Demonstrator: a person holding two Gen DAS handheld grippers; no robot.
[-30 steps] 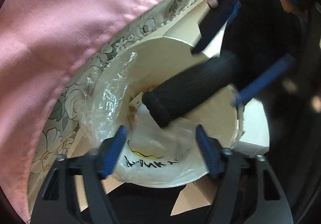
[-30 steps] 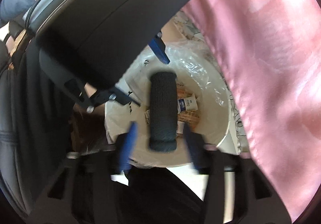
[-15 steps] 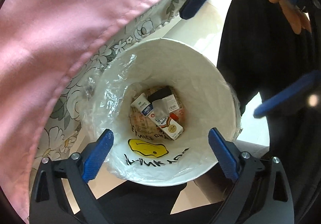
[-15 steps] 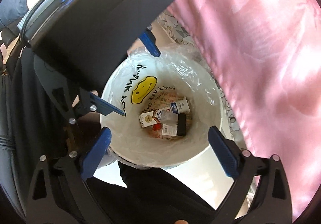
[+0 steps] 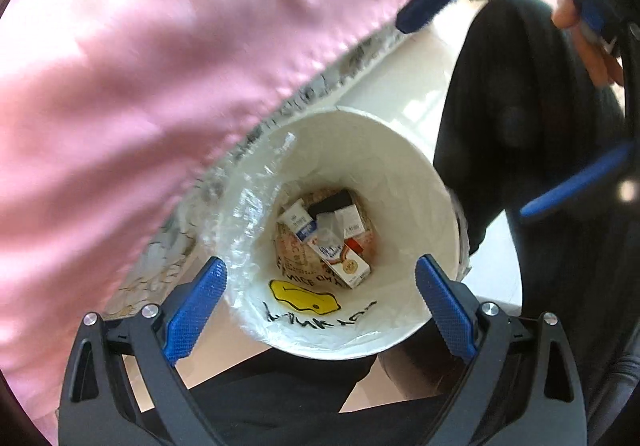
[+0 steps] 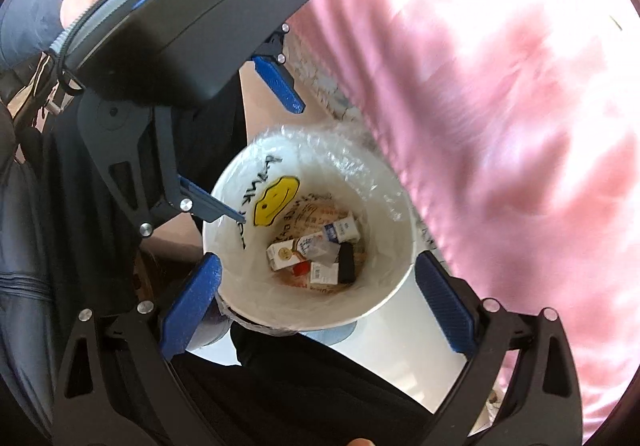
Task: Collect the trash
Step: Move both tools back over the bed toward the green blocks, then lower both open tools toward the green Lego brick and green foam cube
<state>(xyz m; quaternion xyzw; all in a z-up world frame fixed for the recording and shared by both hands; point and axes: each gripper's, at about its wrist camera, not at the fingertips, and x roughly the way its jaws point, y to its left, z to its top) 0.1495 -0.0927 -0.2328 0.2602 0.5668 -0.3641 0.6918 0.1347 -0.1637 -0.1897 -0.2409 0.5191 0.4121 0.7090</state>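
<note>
Beside the pink cloth (image 5: 140, 86), the lined white bin (image 5: 400, 174) already holds cartons and a dark roll (image 6: 346, 263) at its bottom, while both the left tongs (image 5: 320, 310) and right tongs (image 6: 318, 306), spread wide and empty, hang above it, so this drop looks done.

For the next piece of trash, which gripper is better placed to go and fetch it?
Neither clearly: the left gripper and the right gripper both hang open and empty above the white bin, where the black roll already lies. No loose trash shows outside it.
</note>
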